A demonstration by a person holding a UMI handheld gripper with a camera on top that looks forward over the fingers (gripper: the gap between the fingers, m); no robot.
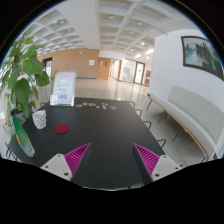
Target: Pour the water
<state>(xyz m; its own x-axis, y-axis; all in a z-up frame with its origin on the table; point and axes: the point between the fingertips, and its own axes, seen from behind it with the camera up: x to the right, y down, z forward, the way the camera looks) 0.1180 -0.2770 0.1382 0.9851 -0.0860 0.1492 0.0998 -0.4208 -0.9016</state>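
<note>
Claw [111,158]: released, holding nothing, fingers spread over dark rectangular counter [105,135]. Far left: white patterned cup [39,119], red round coaster [62,128], clear bottle [22,136]; grouped, likely for pouring.

You are in what looks like an office lobby or a public building's common area. You have a dark worktop [105,140] before you, with a large potted plant [22,75] at its left side and a standing sign [64,88] at its far end. Beyond it a wide, polished floor [120,92] runs toward wood-panelled walls [80,62]. A grid ceiling [115,22] carries recessed lights, and a framed picture [201,54] hangs on the white wall to your right.
</note>
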